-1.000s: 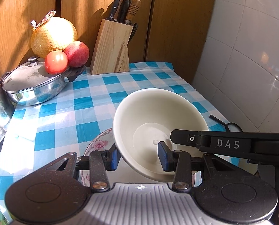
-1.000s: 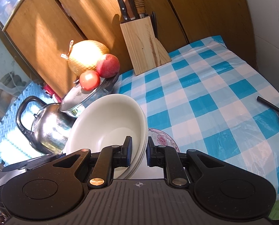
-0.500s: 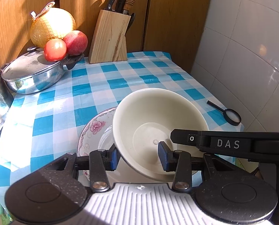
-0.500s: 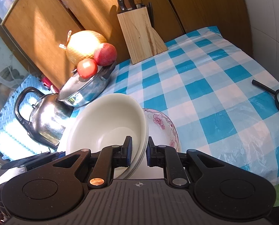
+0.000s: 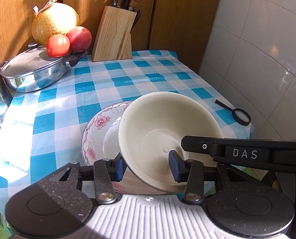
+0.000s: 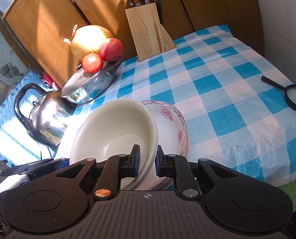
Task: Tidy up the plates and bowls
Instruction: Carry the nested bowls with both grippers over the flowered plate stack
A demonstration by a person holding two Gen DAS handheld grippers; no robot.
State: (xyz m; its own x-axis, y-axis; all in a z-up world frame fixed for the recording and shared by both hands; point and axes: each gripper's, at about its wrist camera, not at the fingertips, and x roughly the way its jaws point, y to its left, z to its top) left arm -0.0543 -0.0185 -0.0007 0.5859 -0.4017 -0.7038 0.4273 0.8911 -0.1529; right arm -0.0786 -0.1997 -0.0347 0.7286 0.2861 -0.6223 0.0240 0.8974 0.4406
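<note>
Two hand-held grippers, both tilted down over the near edge of the desk (image 5: 128,83), spread with a blue-and-white checked cloth. Left gripper (image 5: 146,165) angled steeply down, jaws partly open and clamped across the near wall of the tilted cream-white deep bowl (image 5: 167,127), one blue pad outside, one inside. Right gripper (image 6: 147,159) also pitched down, jaws nearly closed, pinching the bowl's stacked rim at its right side; at least two nested rims visible there. Bowl tipped with its mouth toward the left gripper's camera, low over the pink-flowered white plate (image 5: 100,125), which lies on the cloth at the near edge; contact between bowl and plate not clear. Far left corner: lidded steel pan (image 5: 34,73) with two red fruits and a netted yellow pomelo (image 5: 54,23) on or behind it. Far edge, centre: wooden knife block (image 5: 116,33). Right edge: black magnifying glass (image 5: 239,115). Steel kettle (image 6: 44,115) just beside the pan, left of the bowl.
</note>
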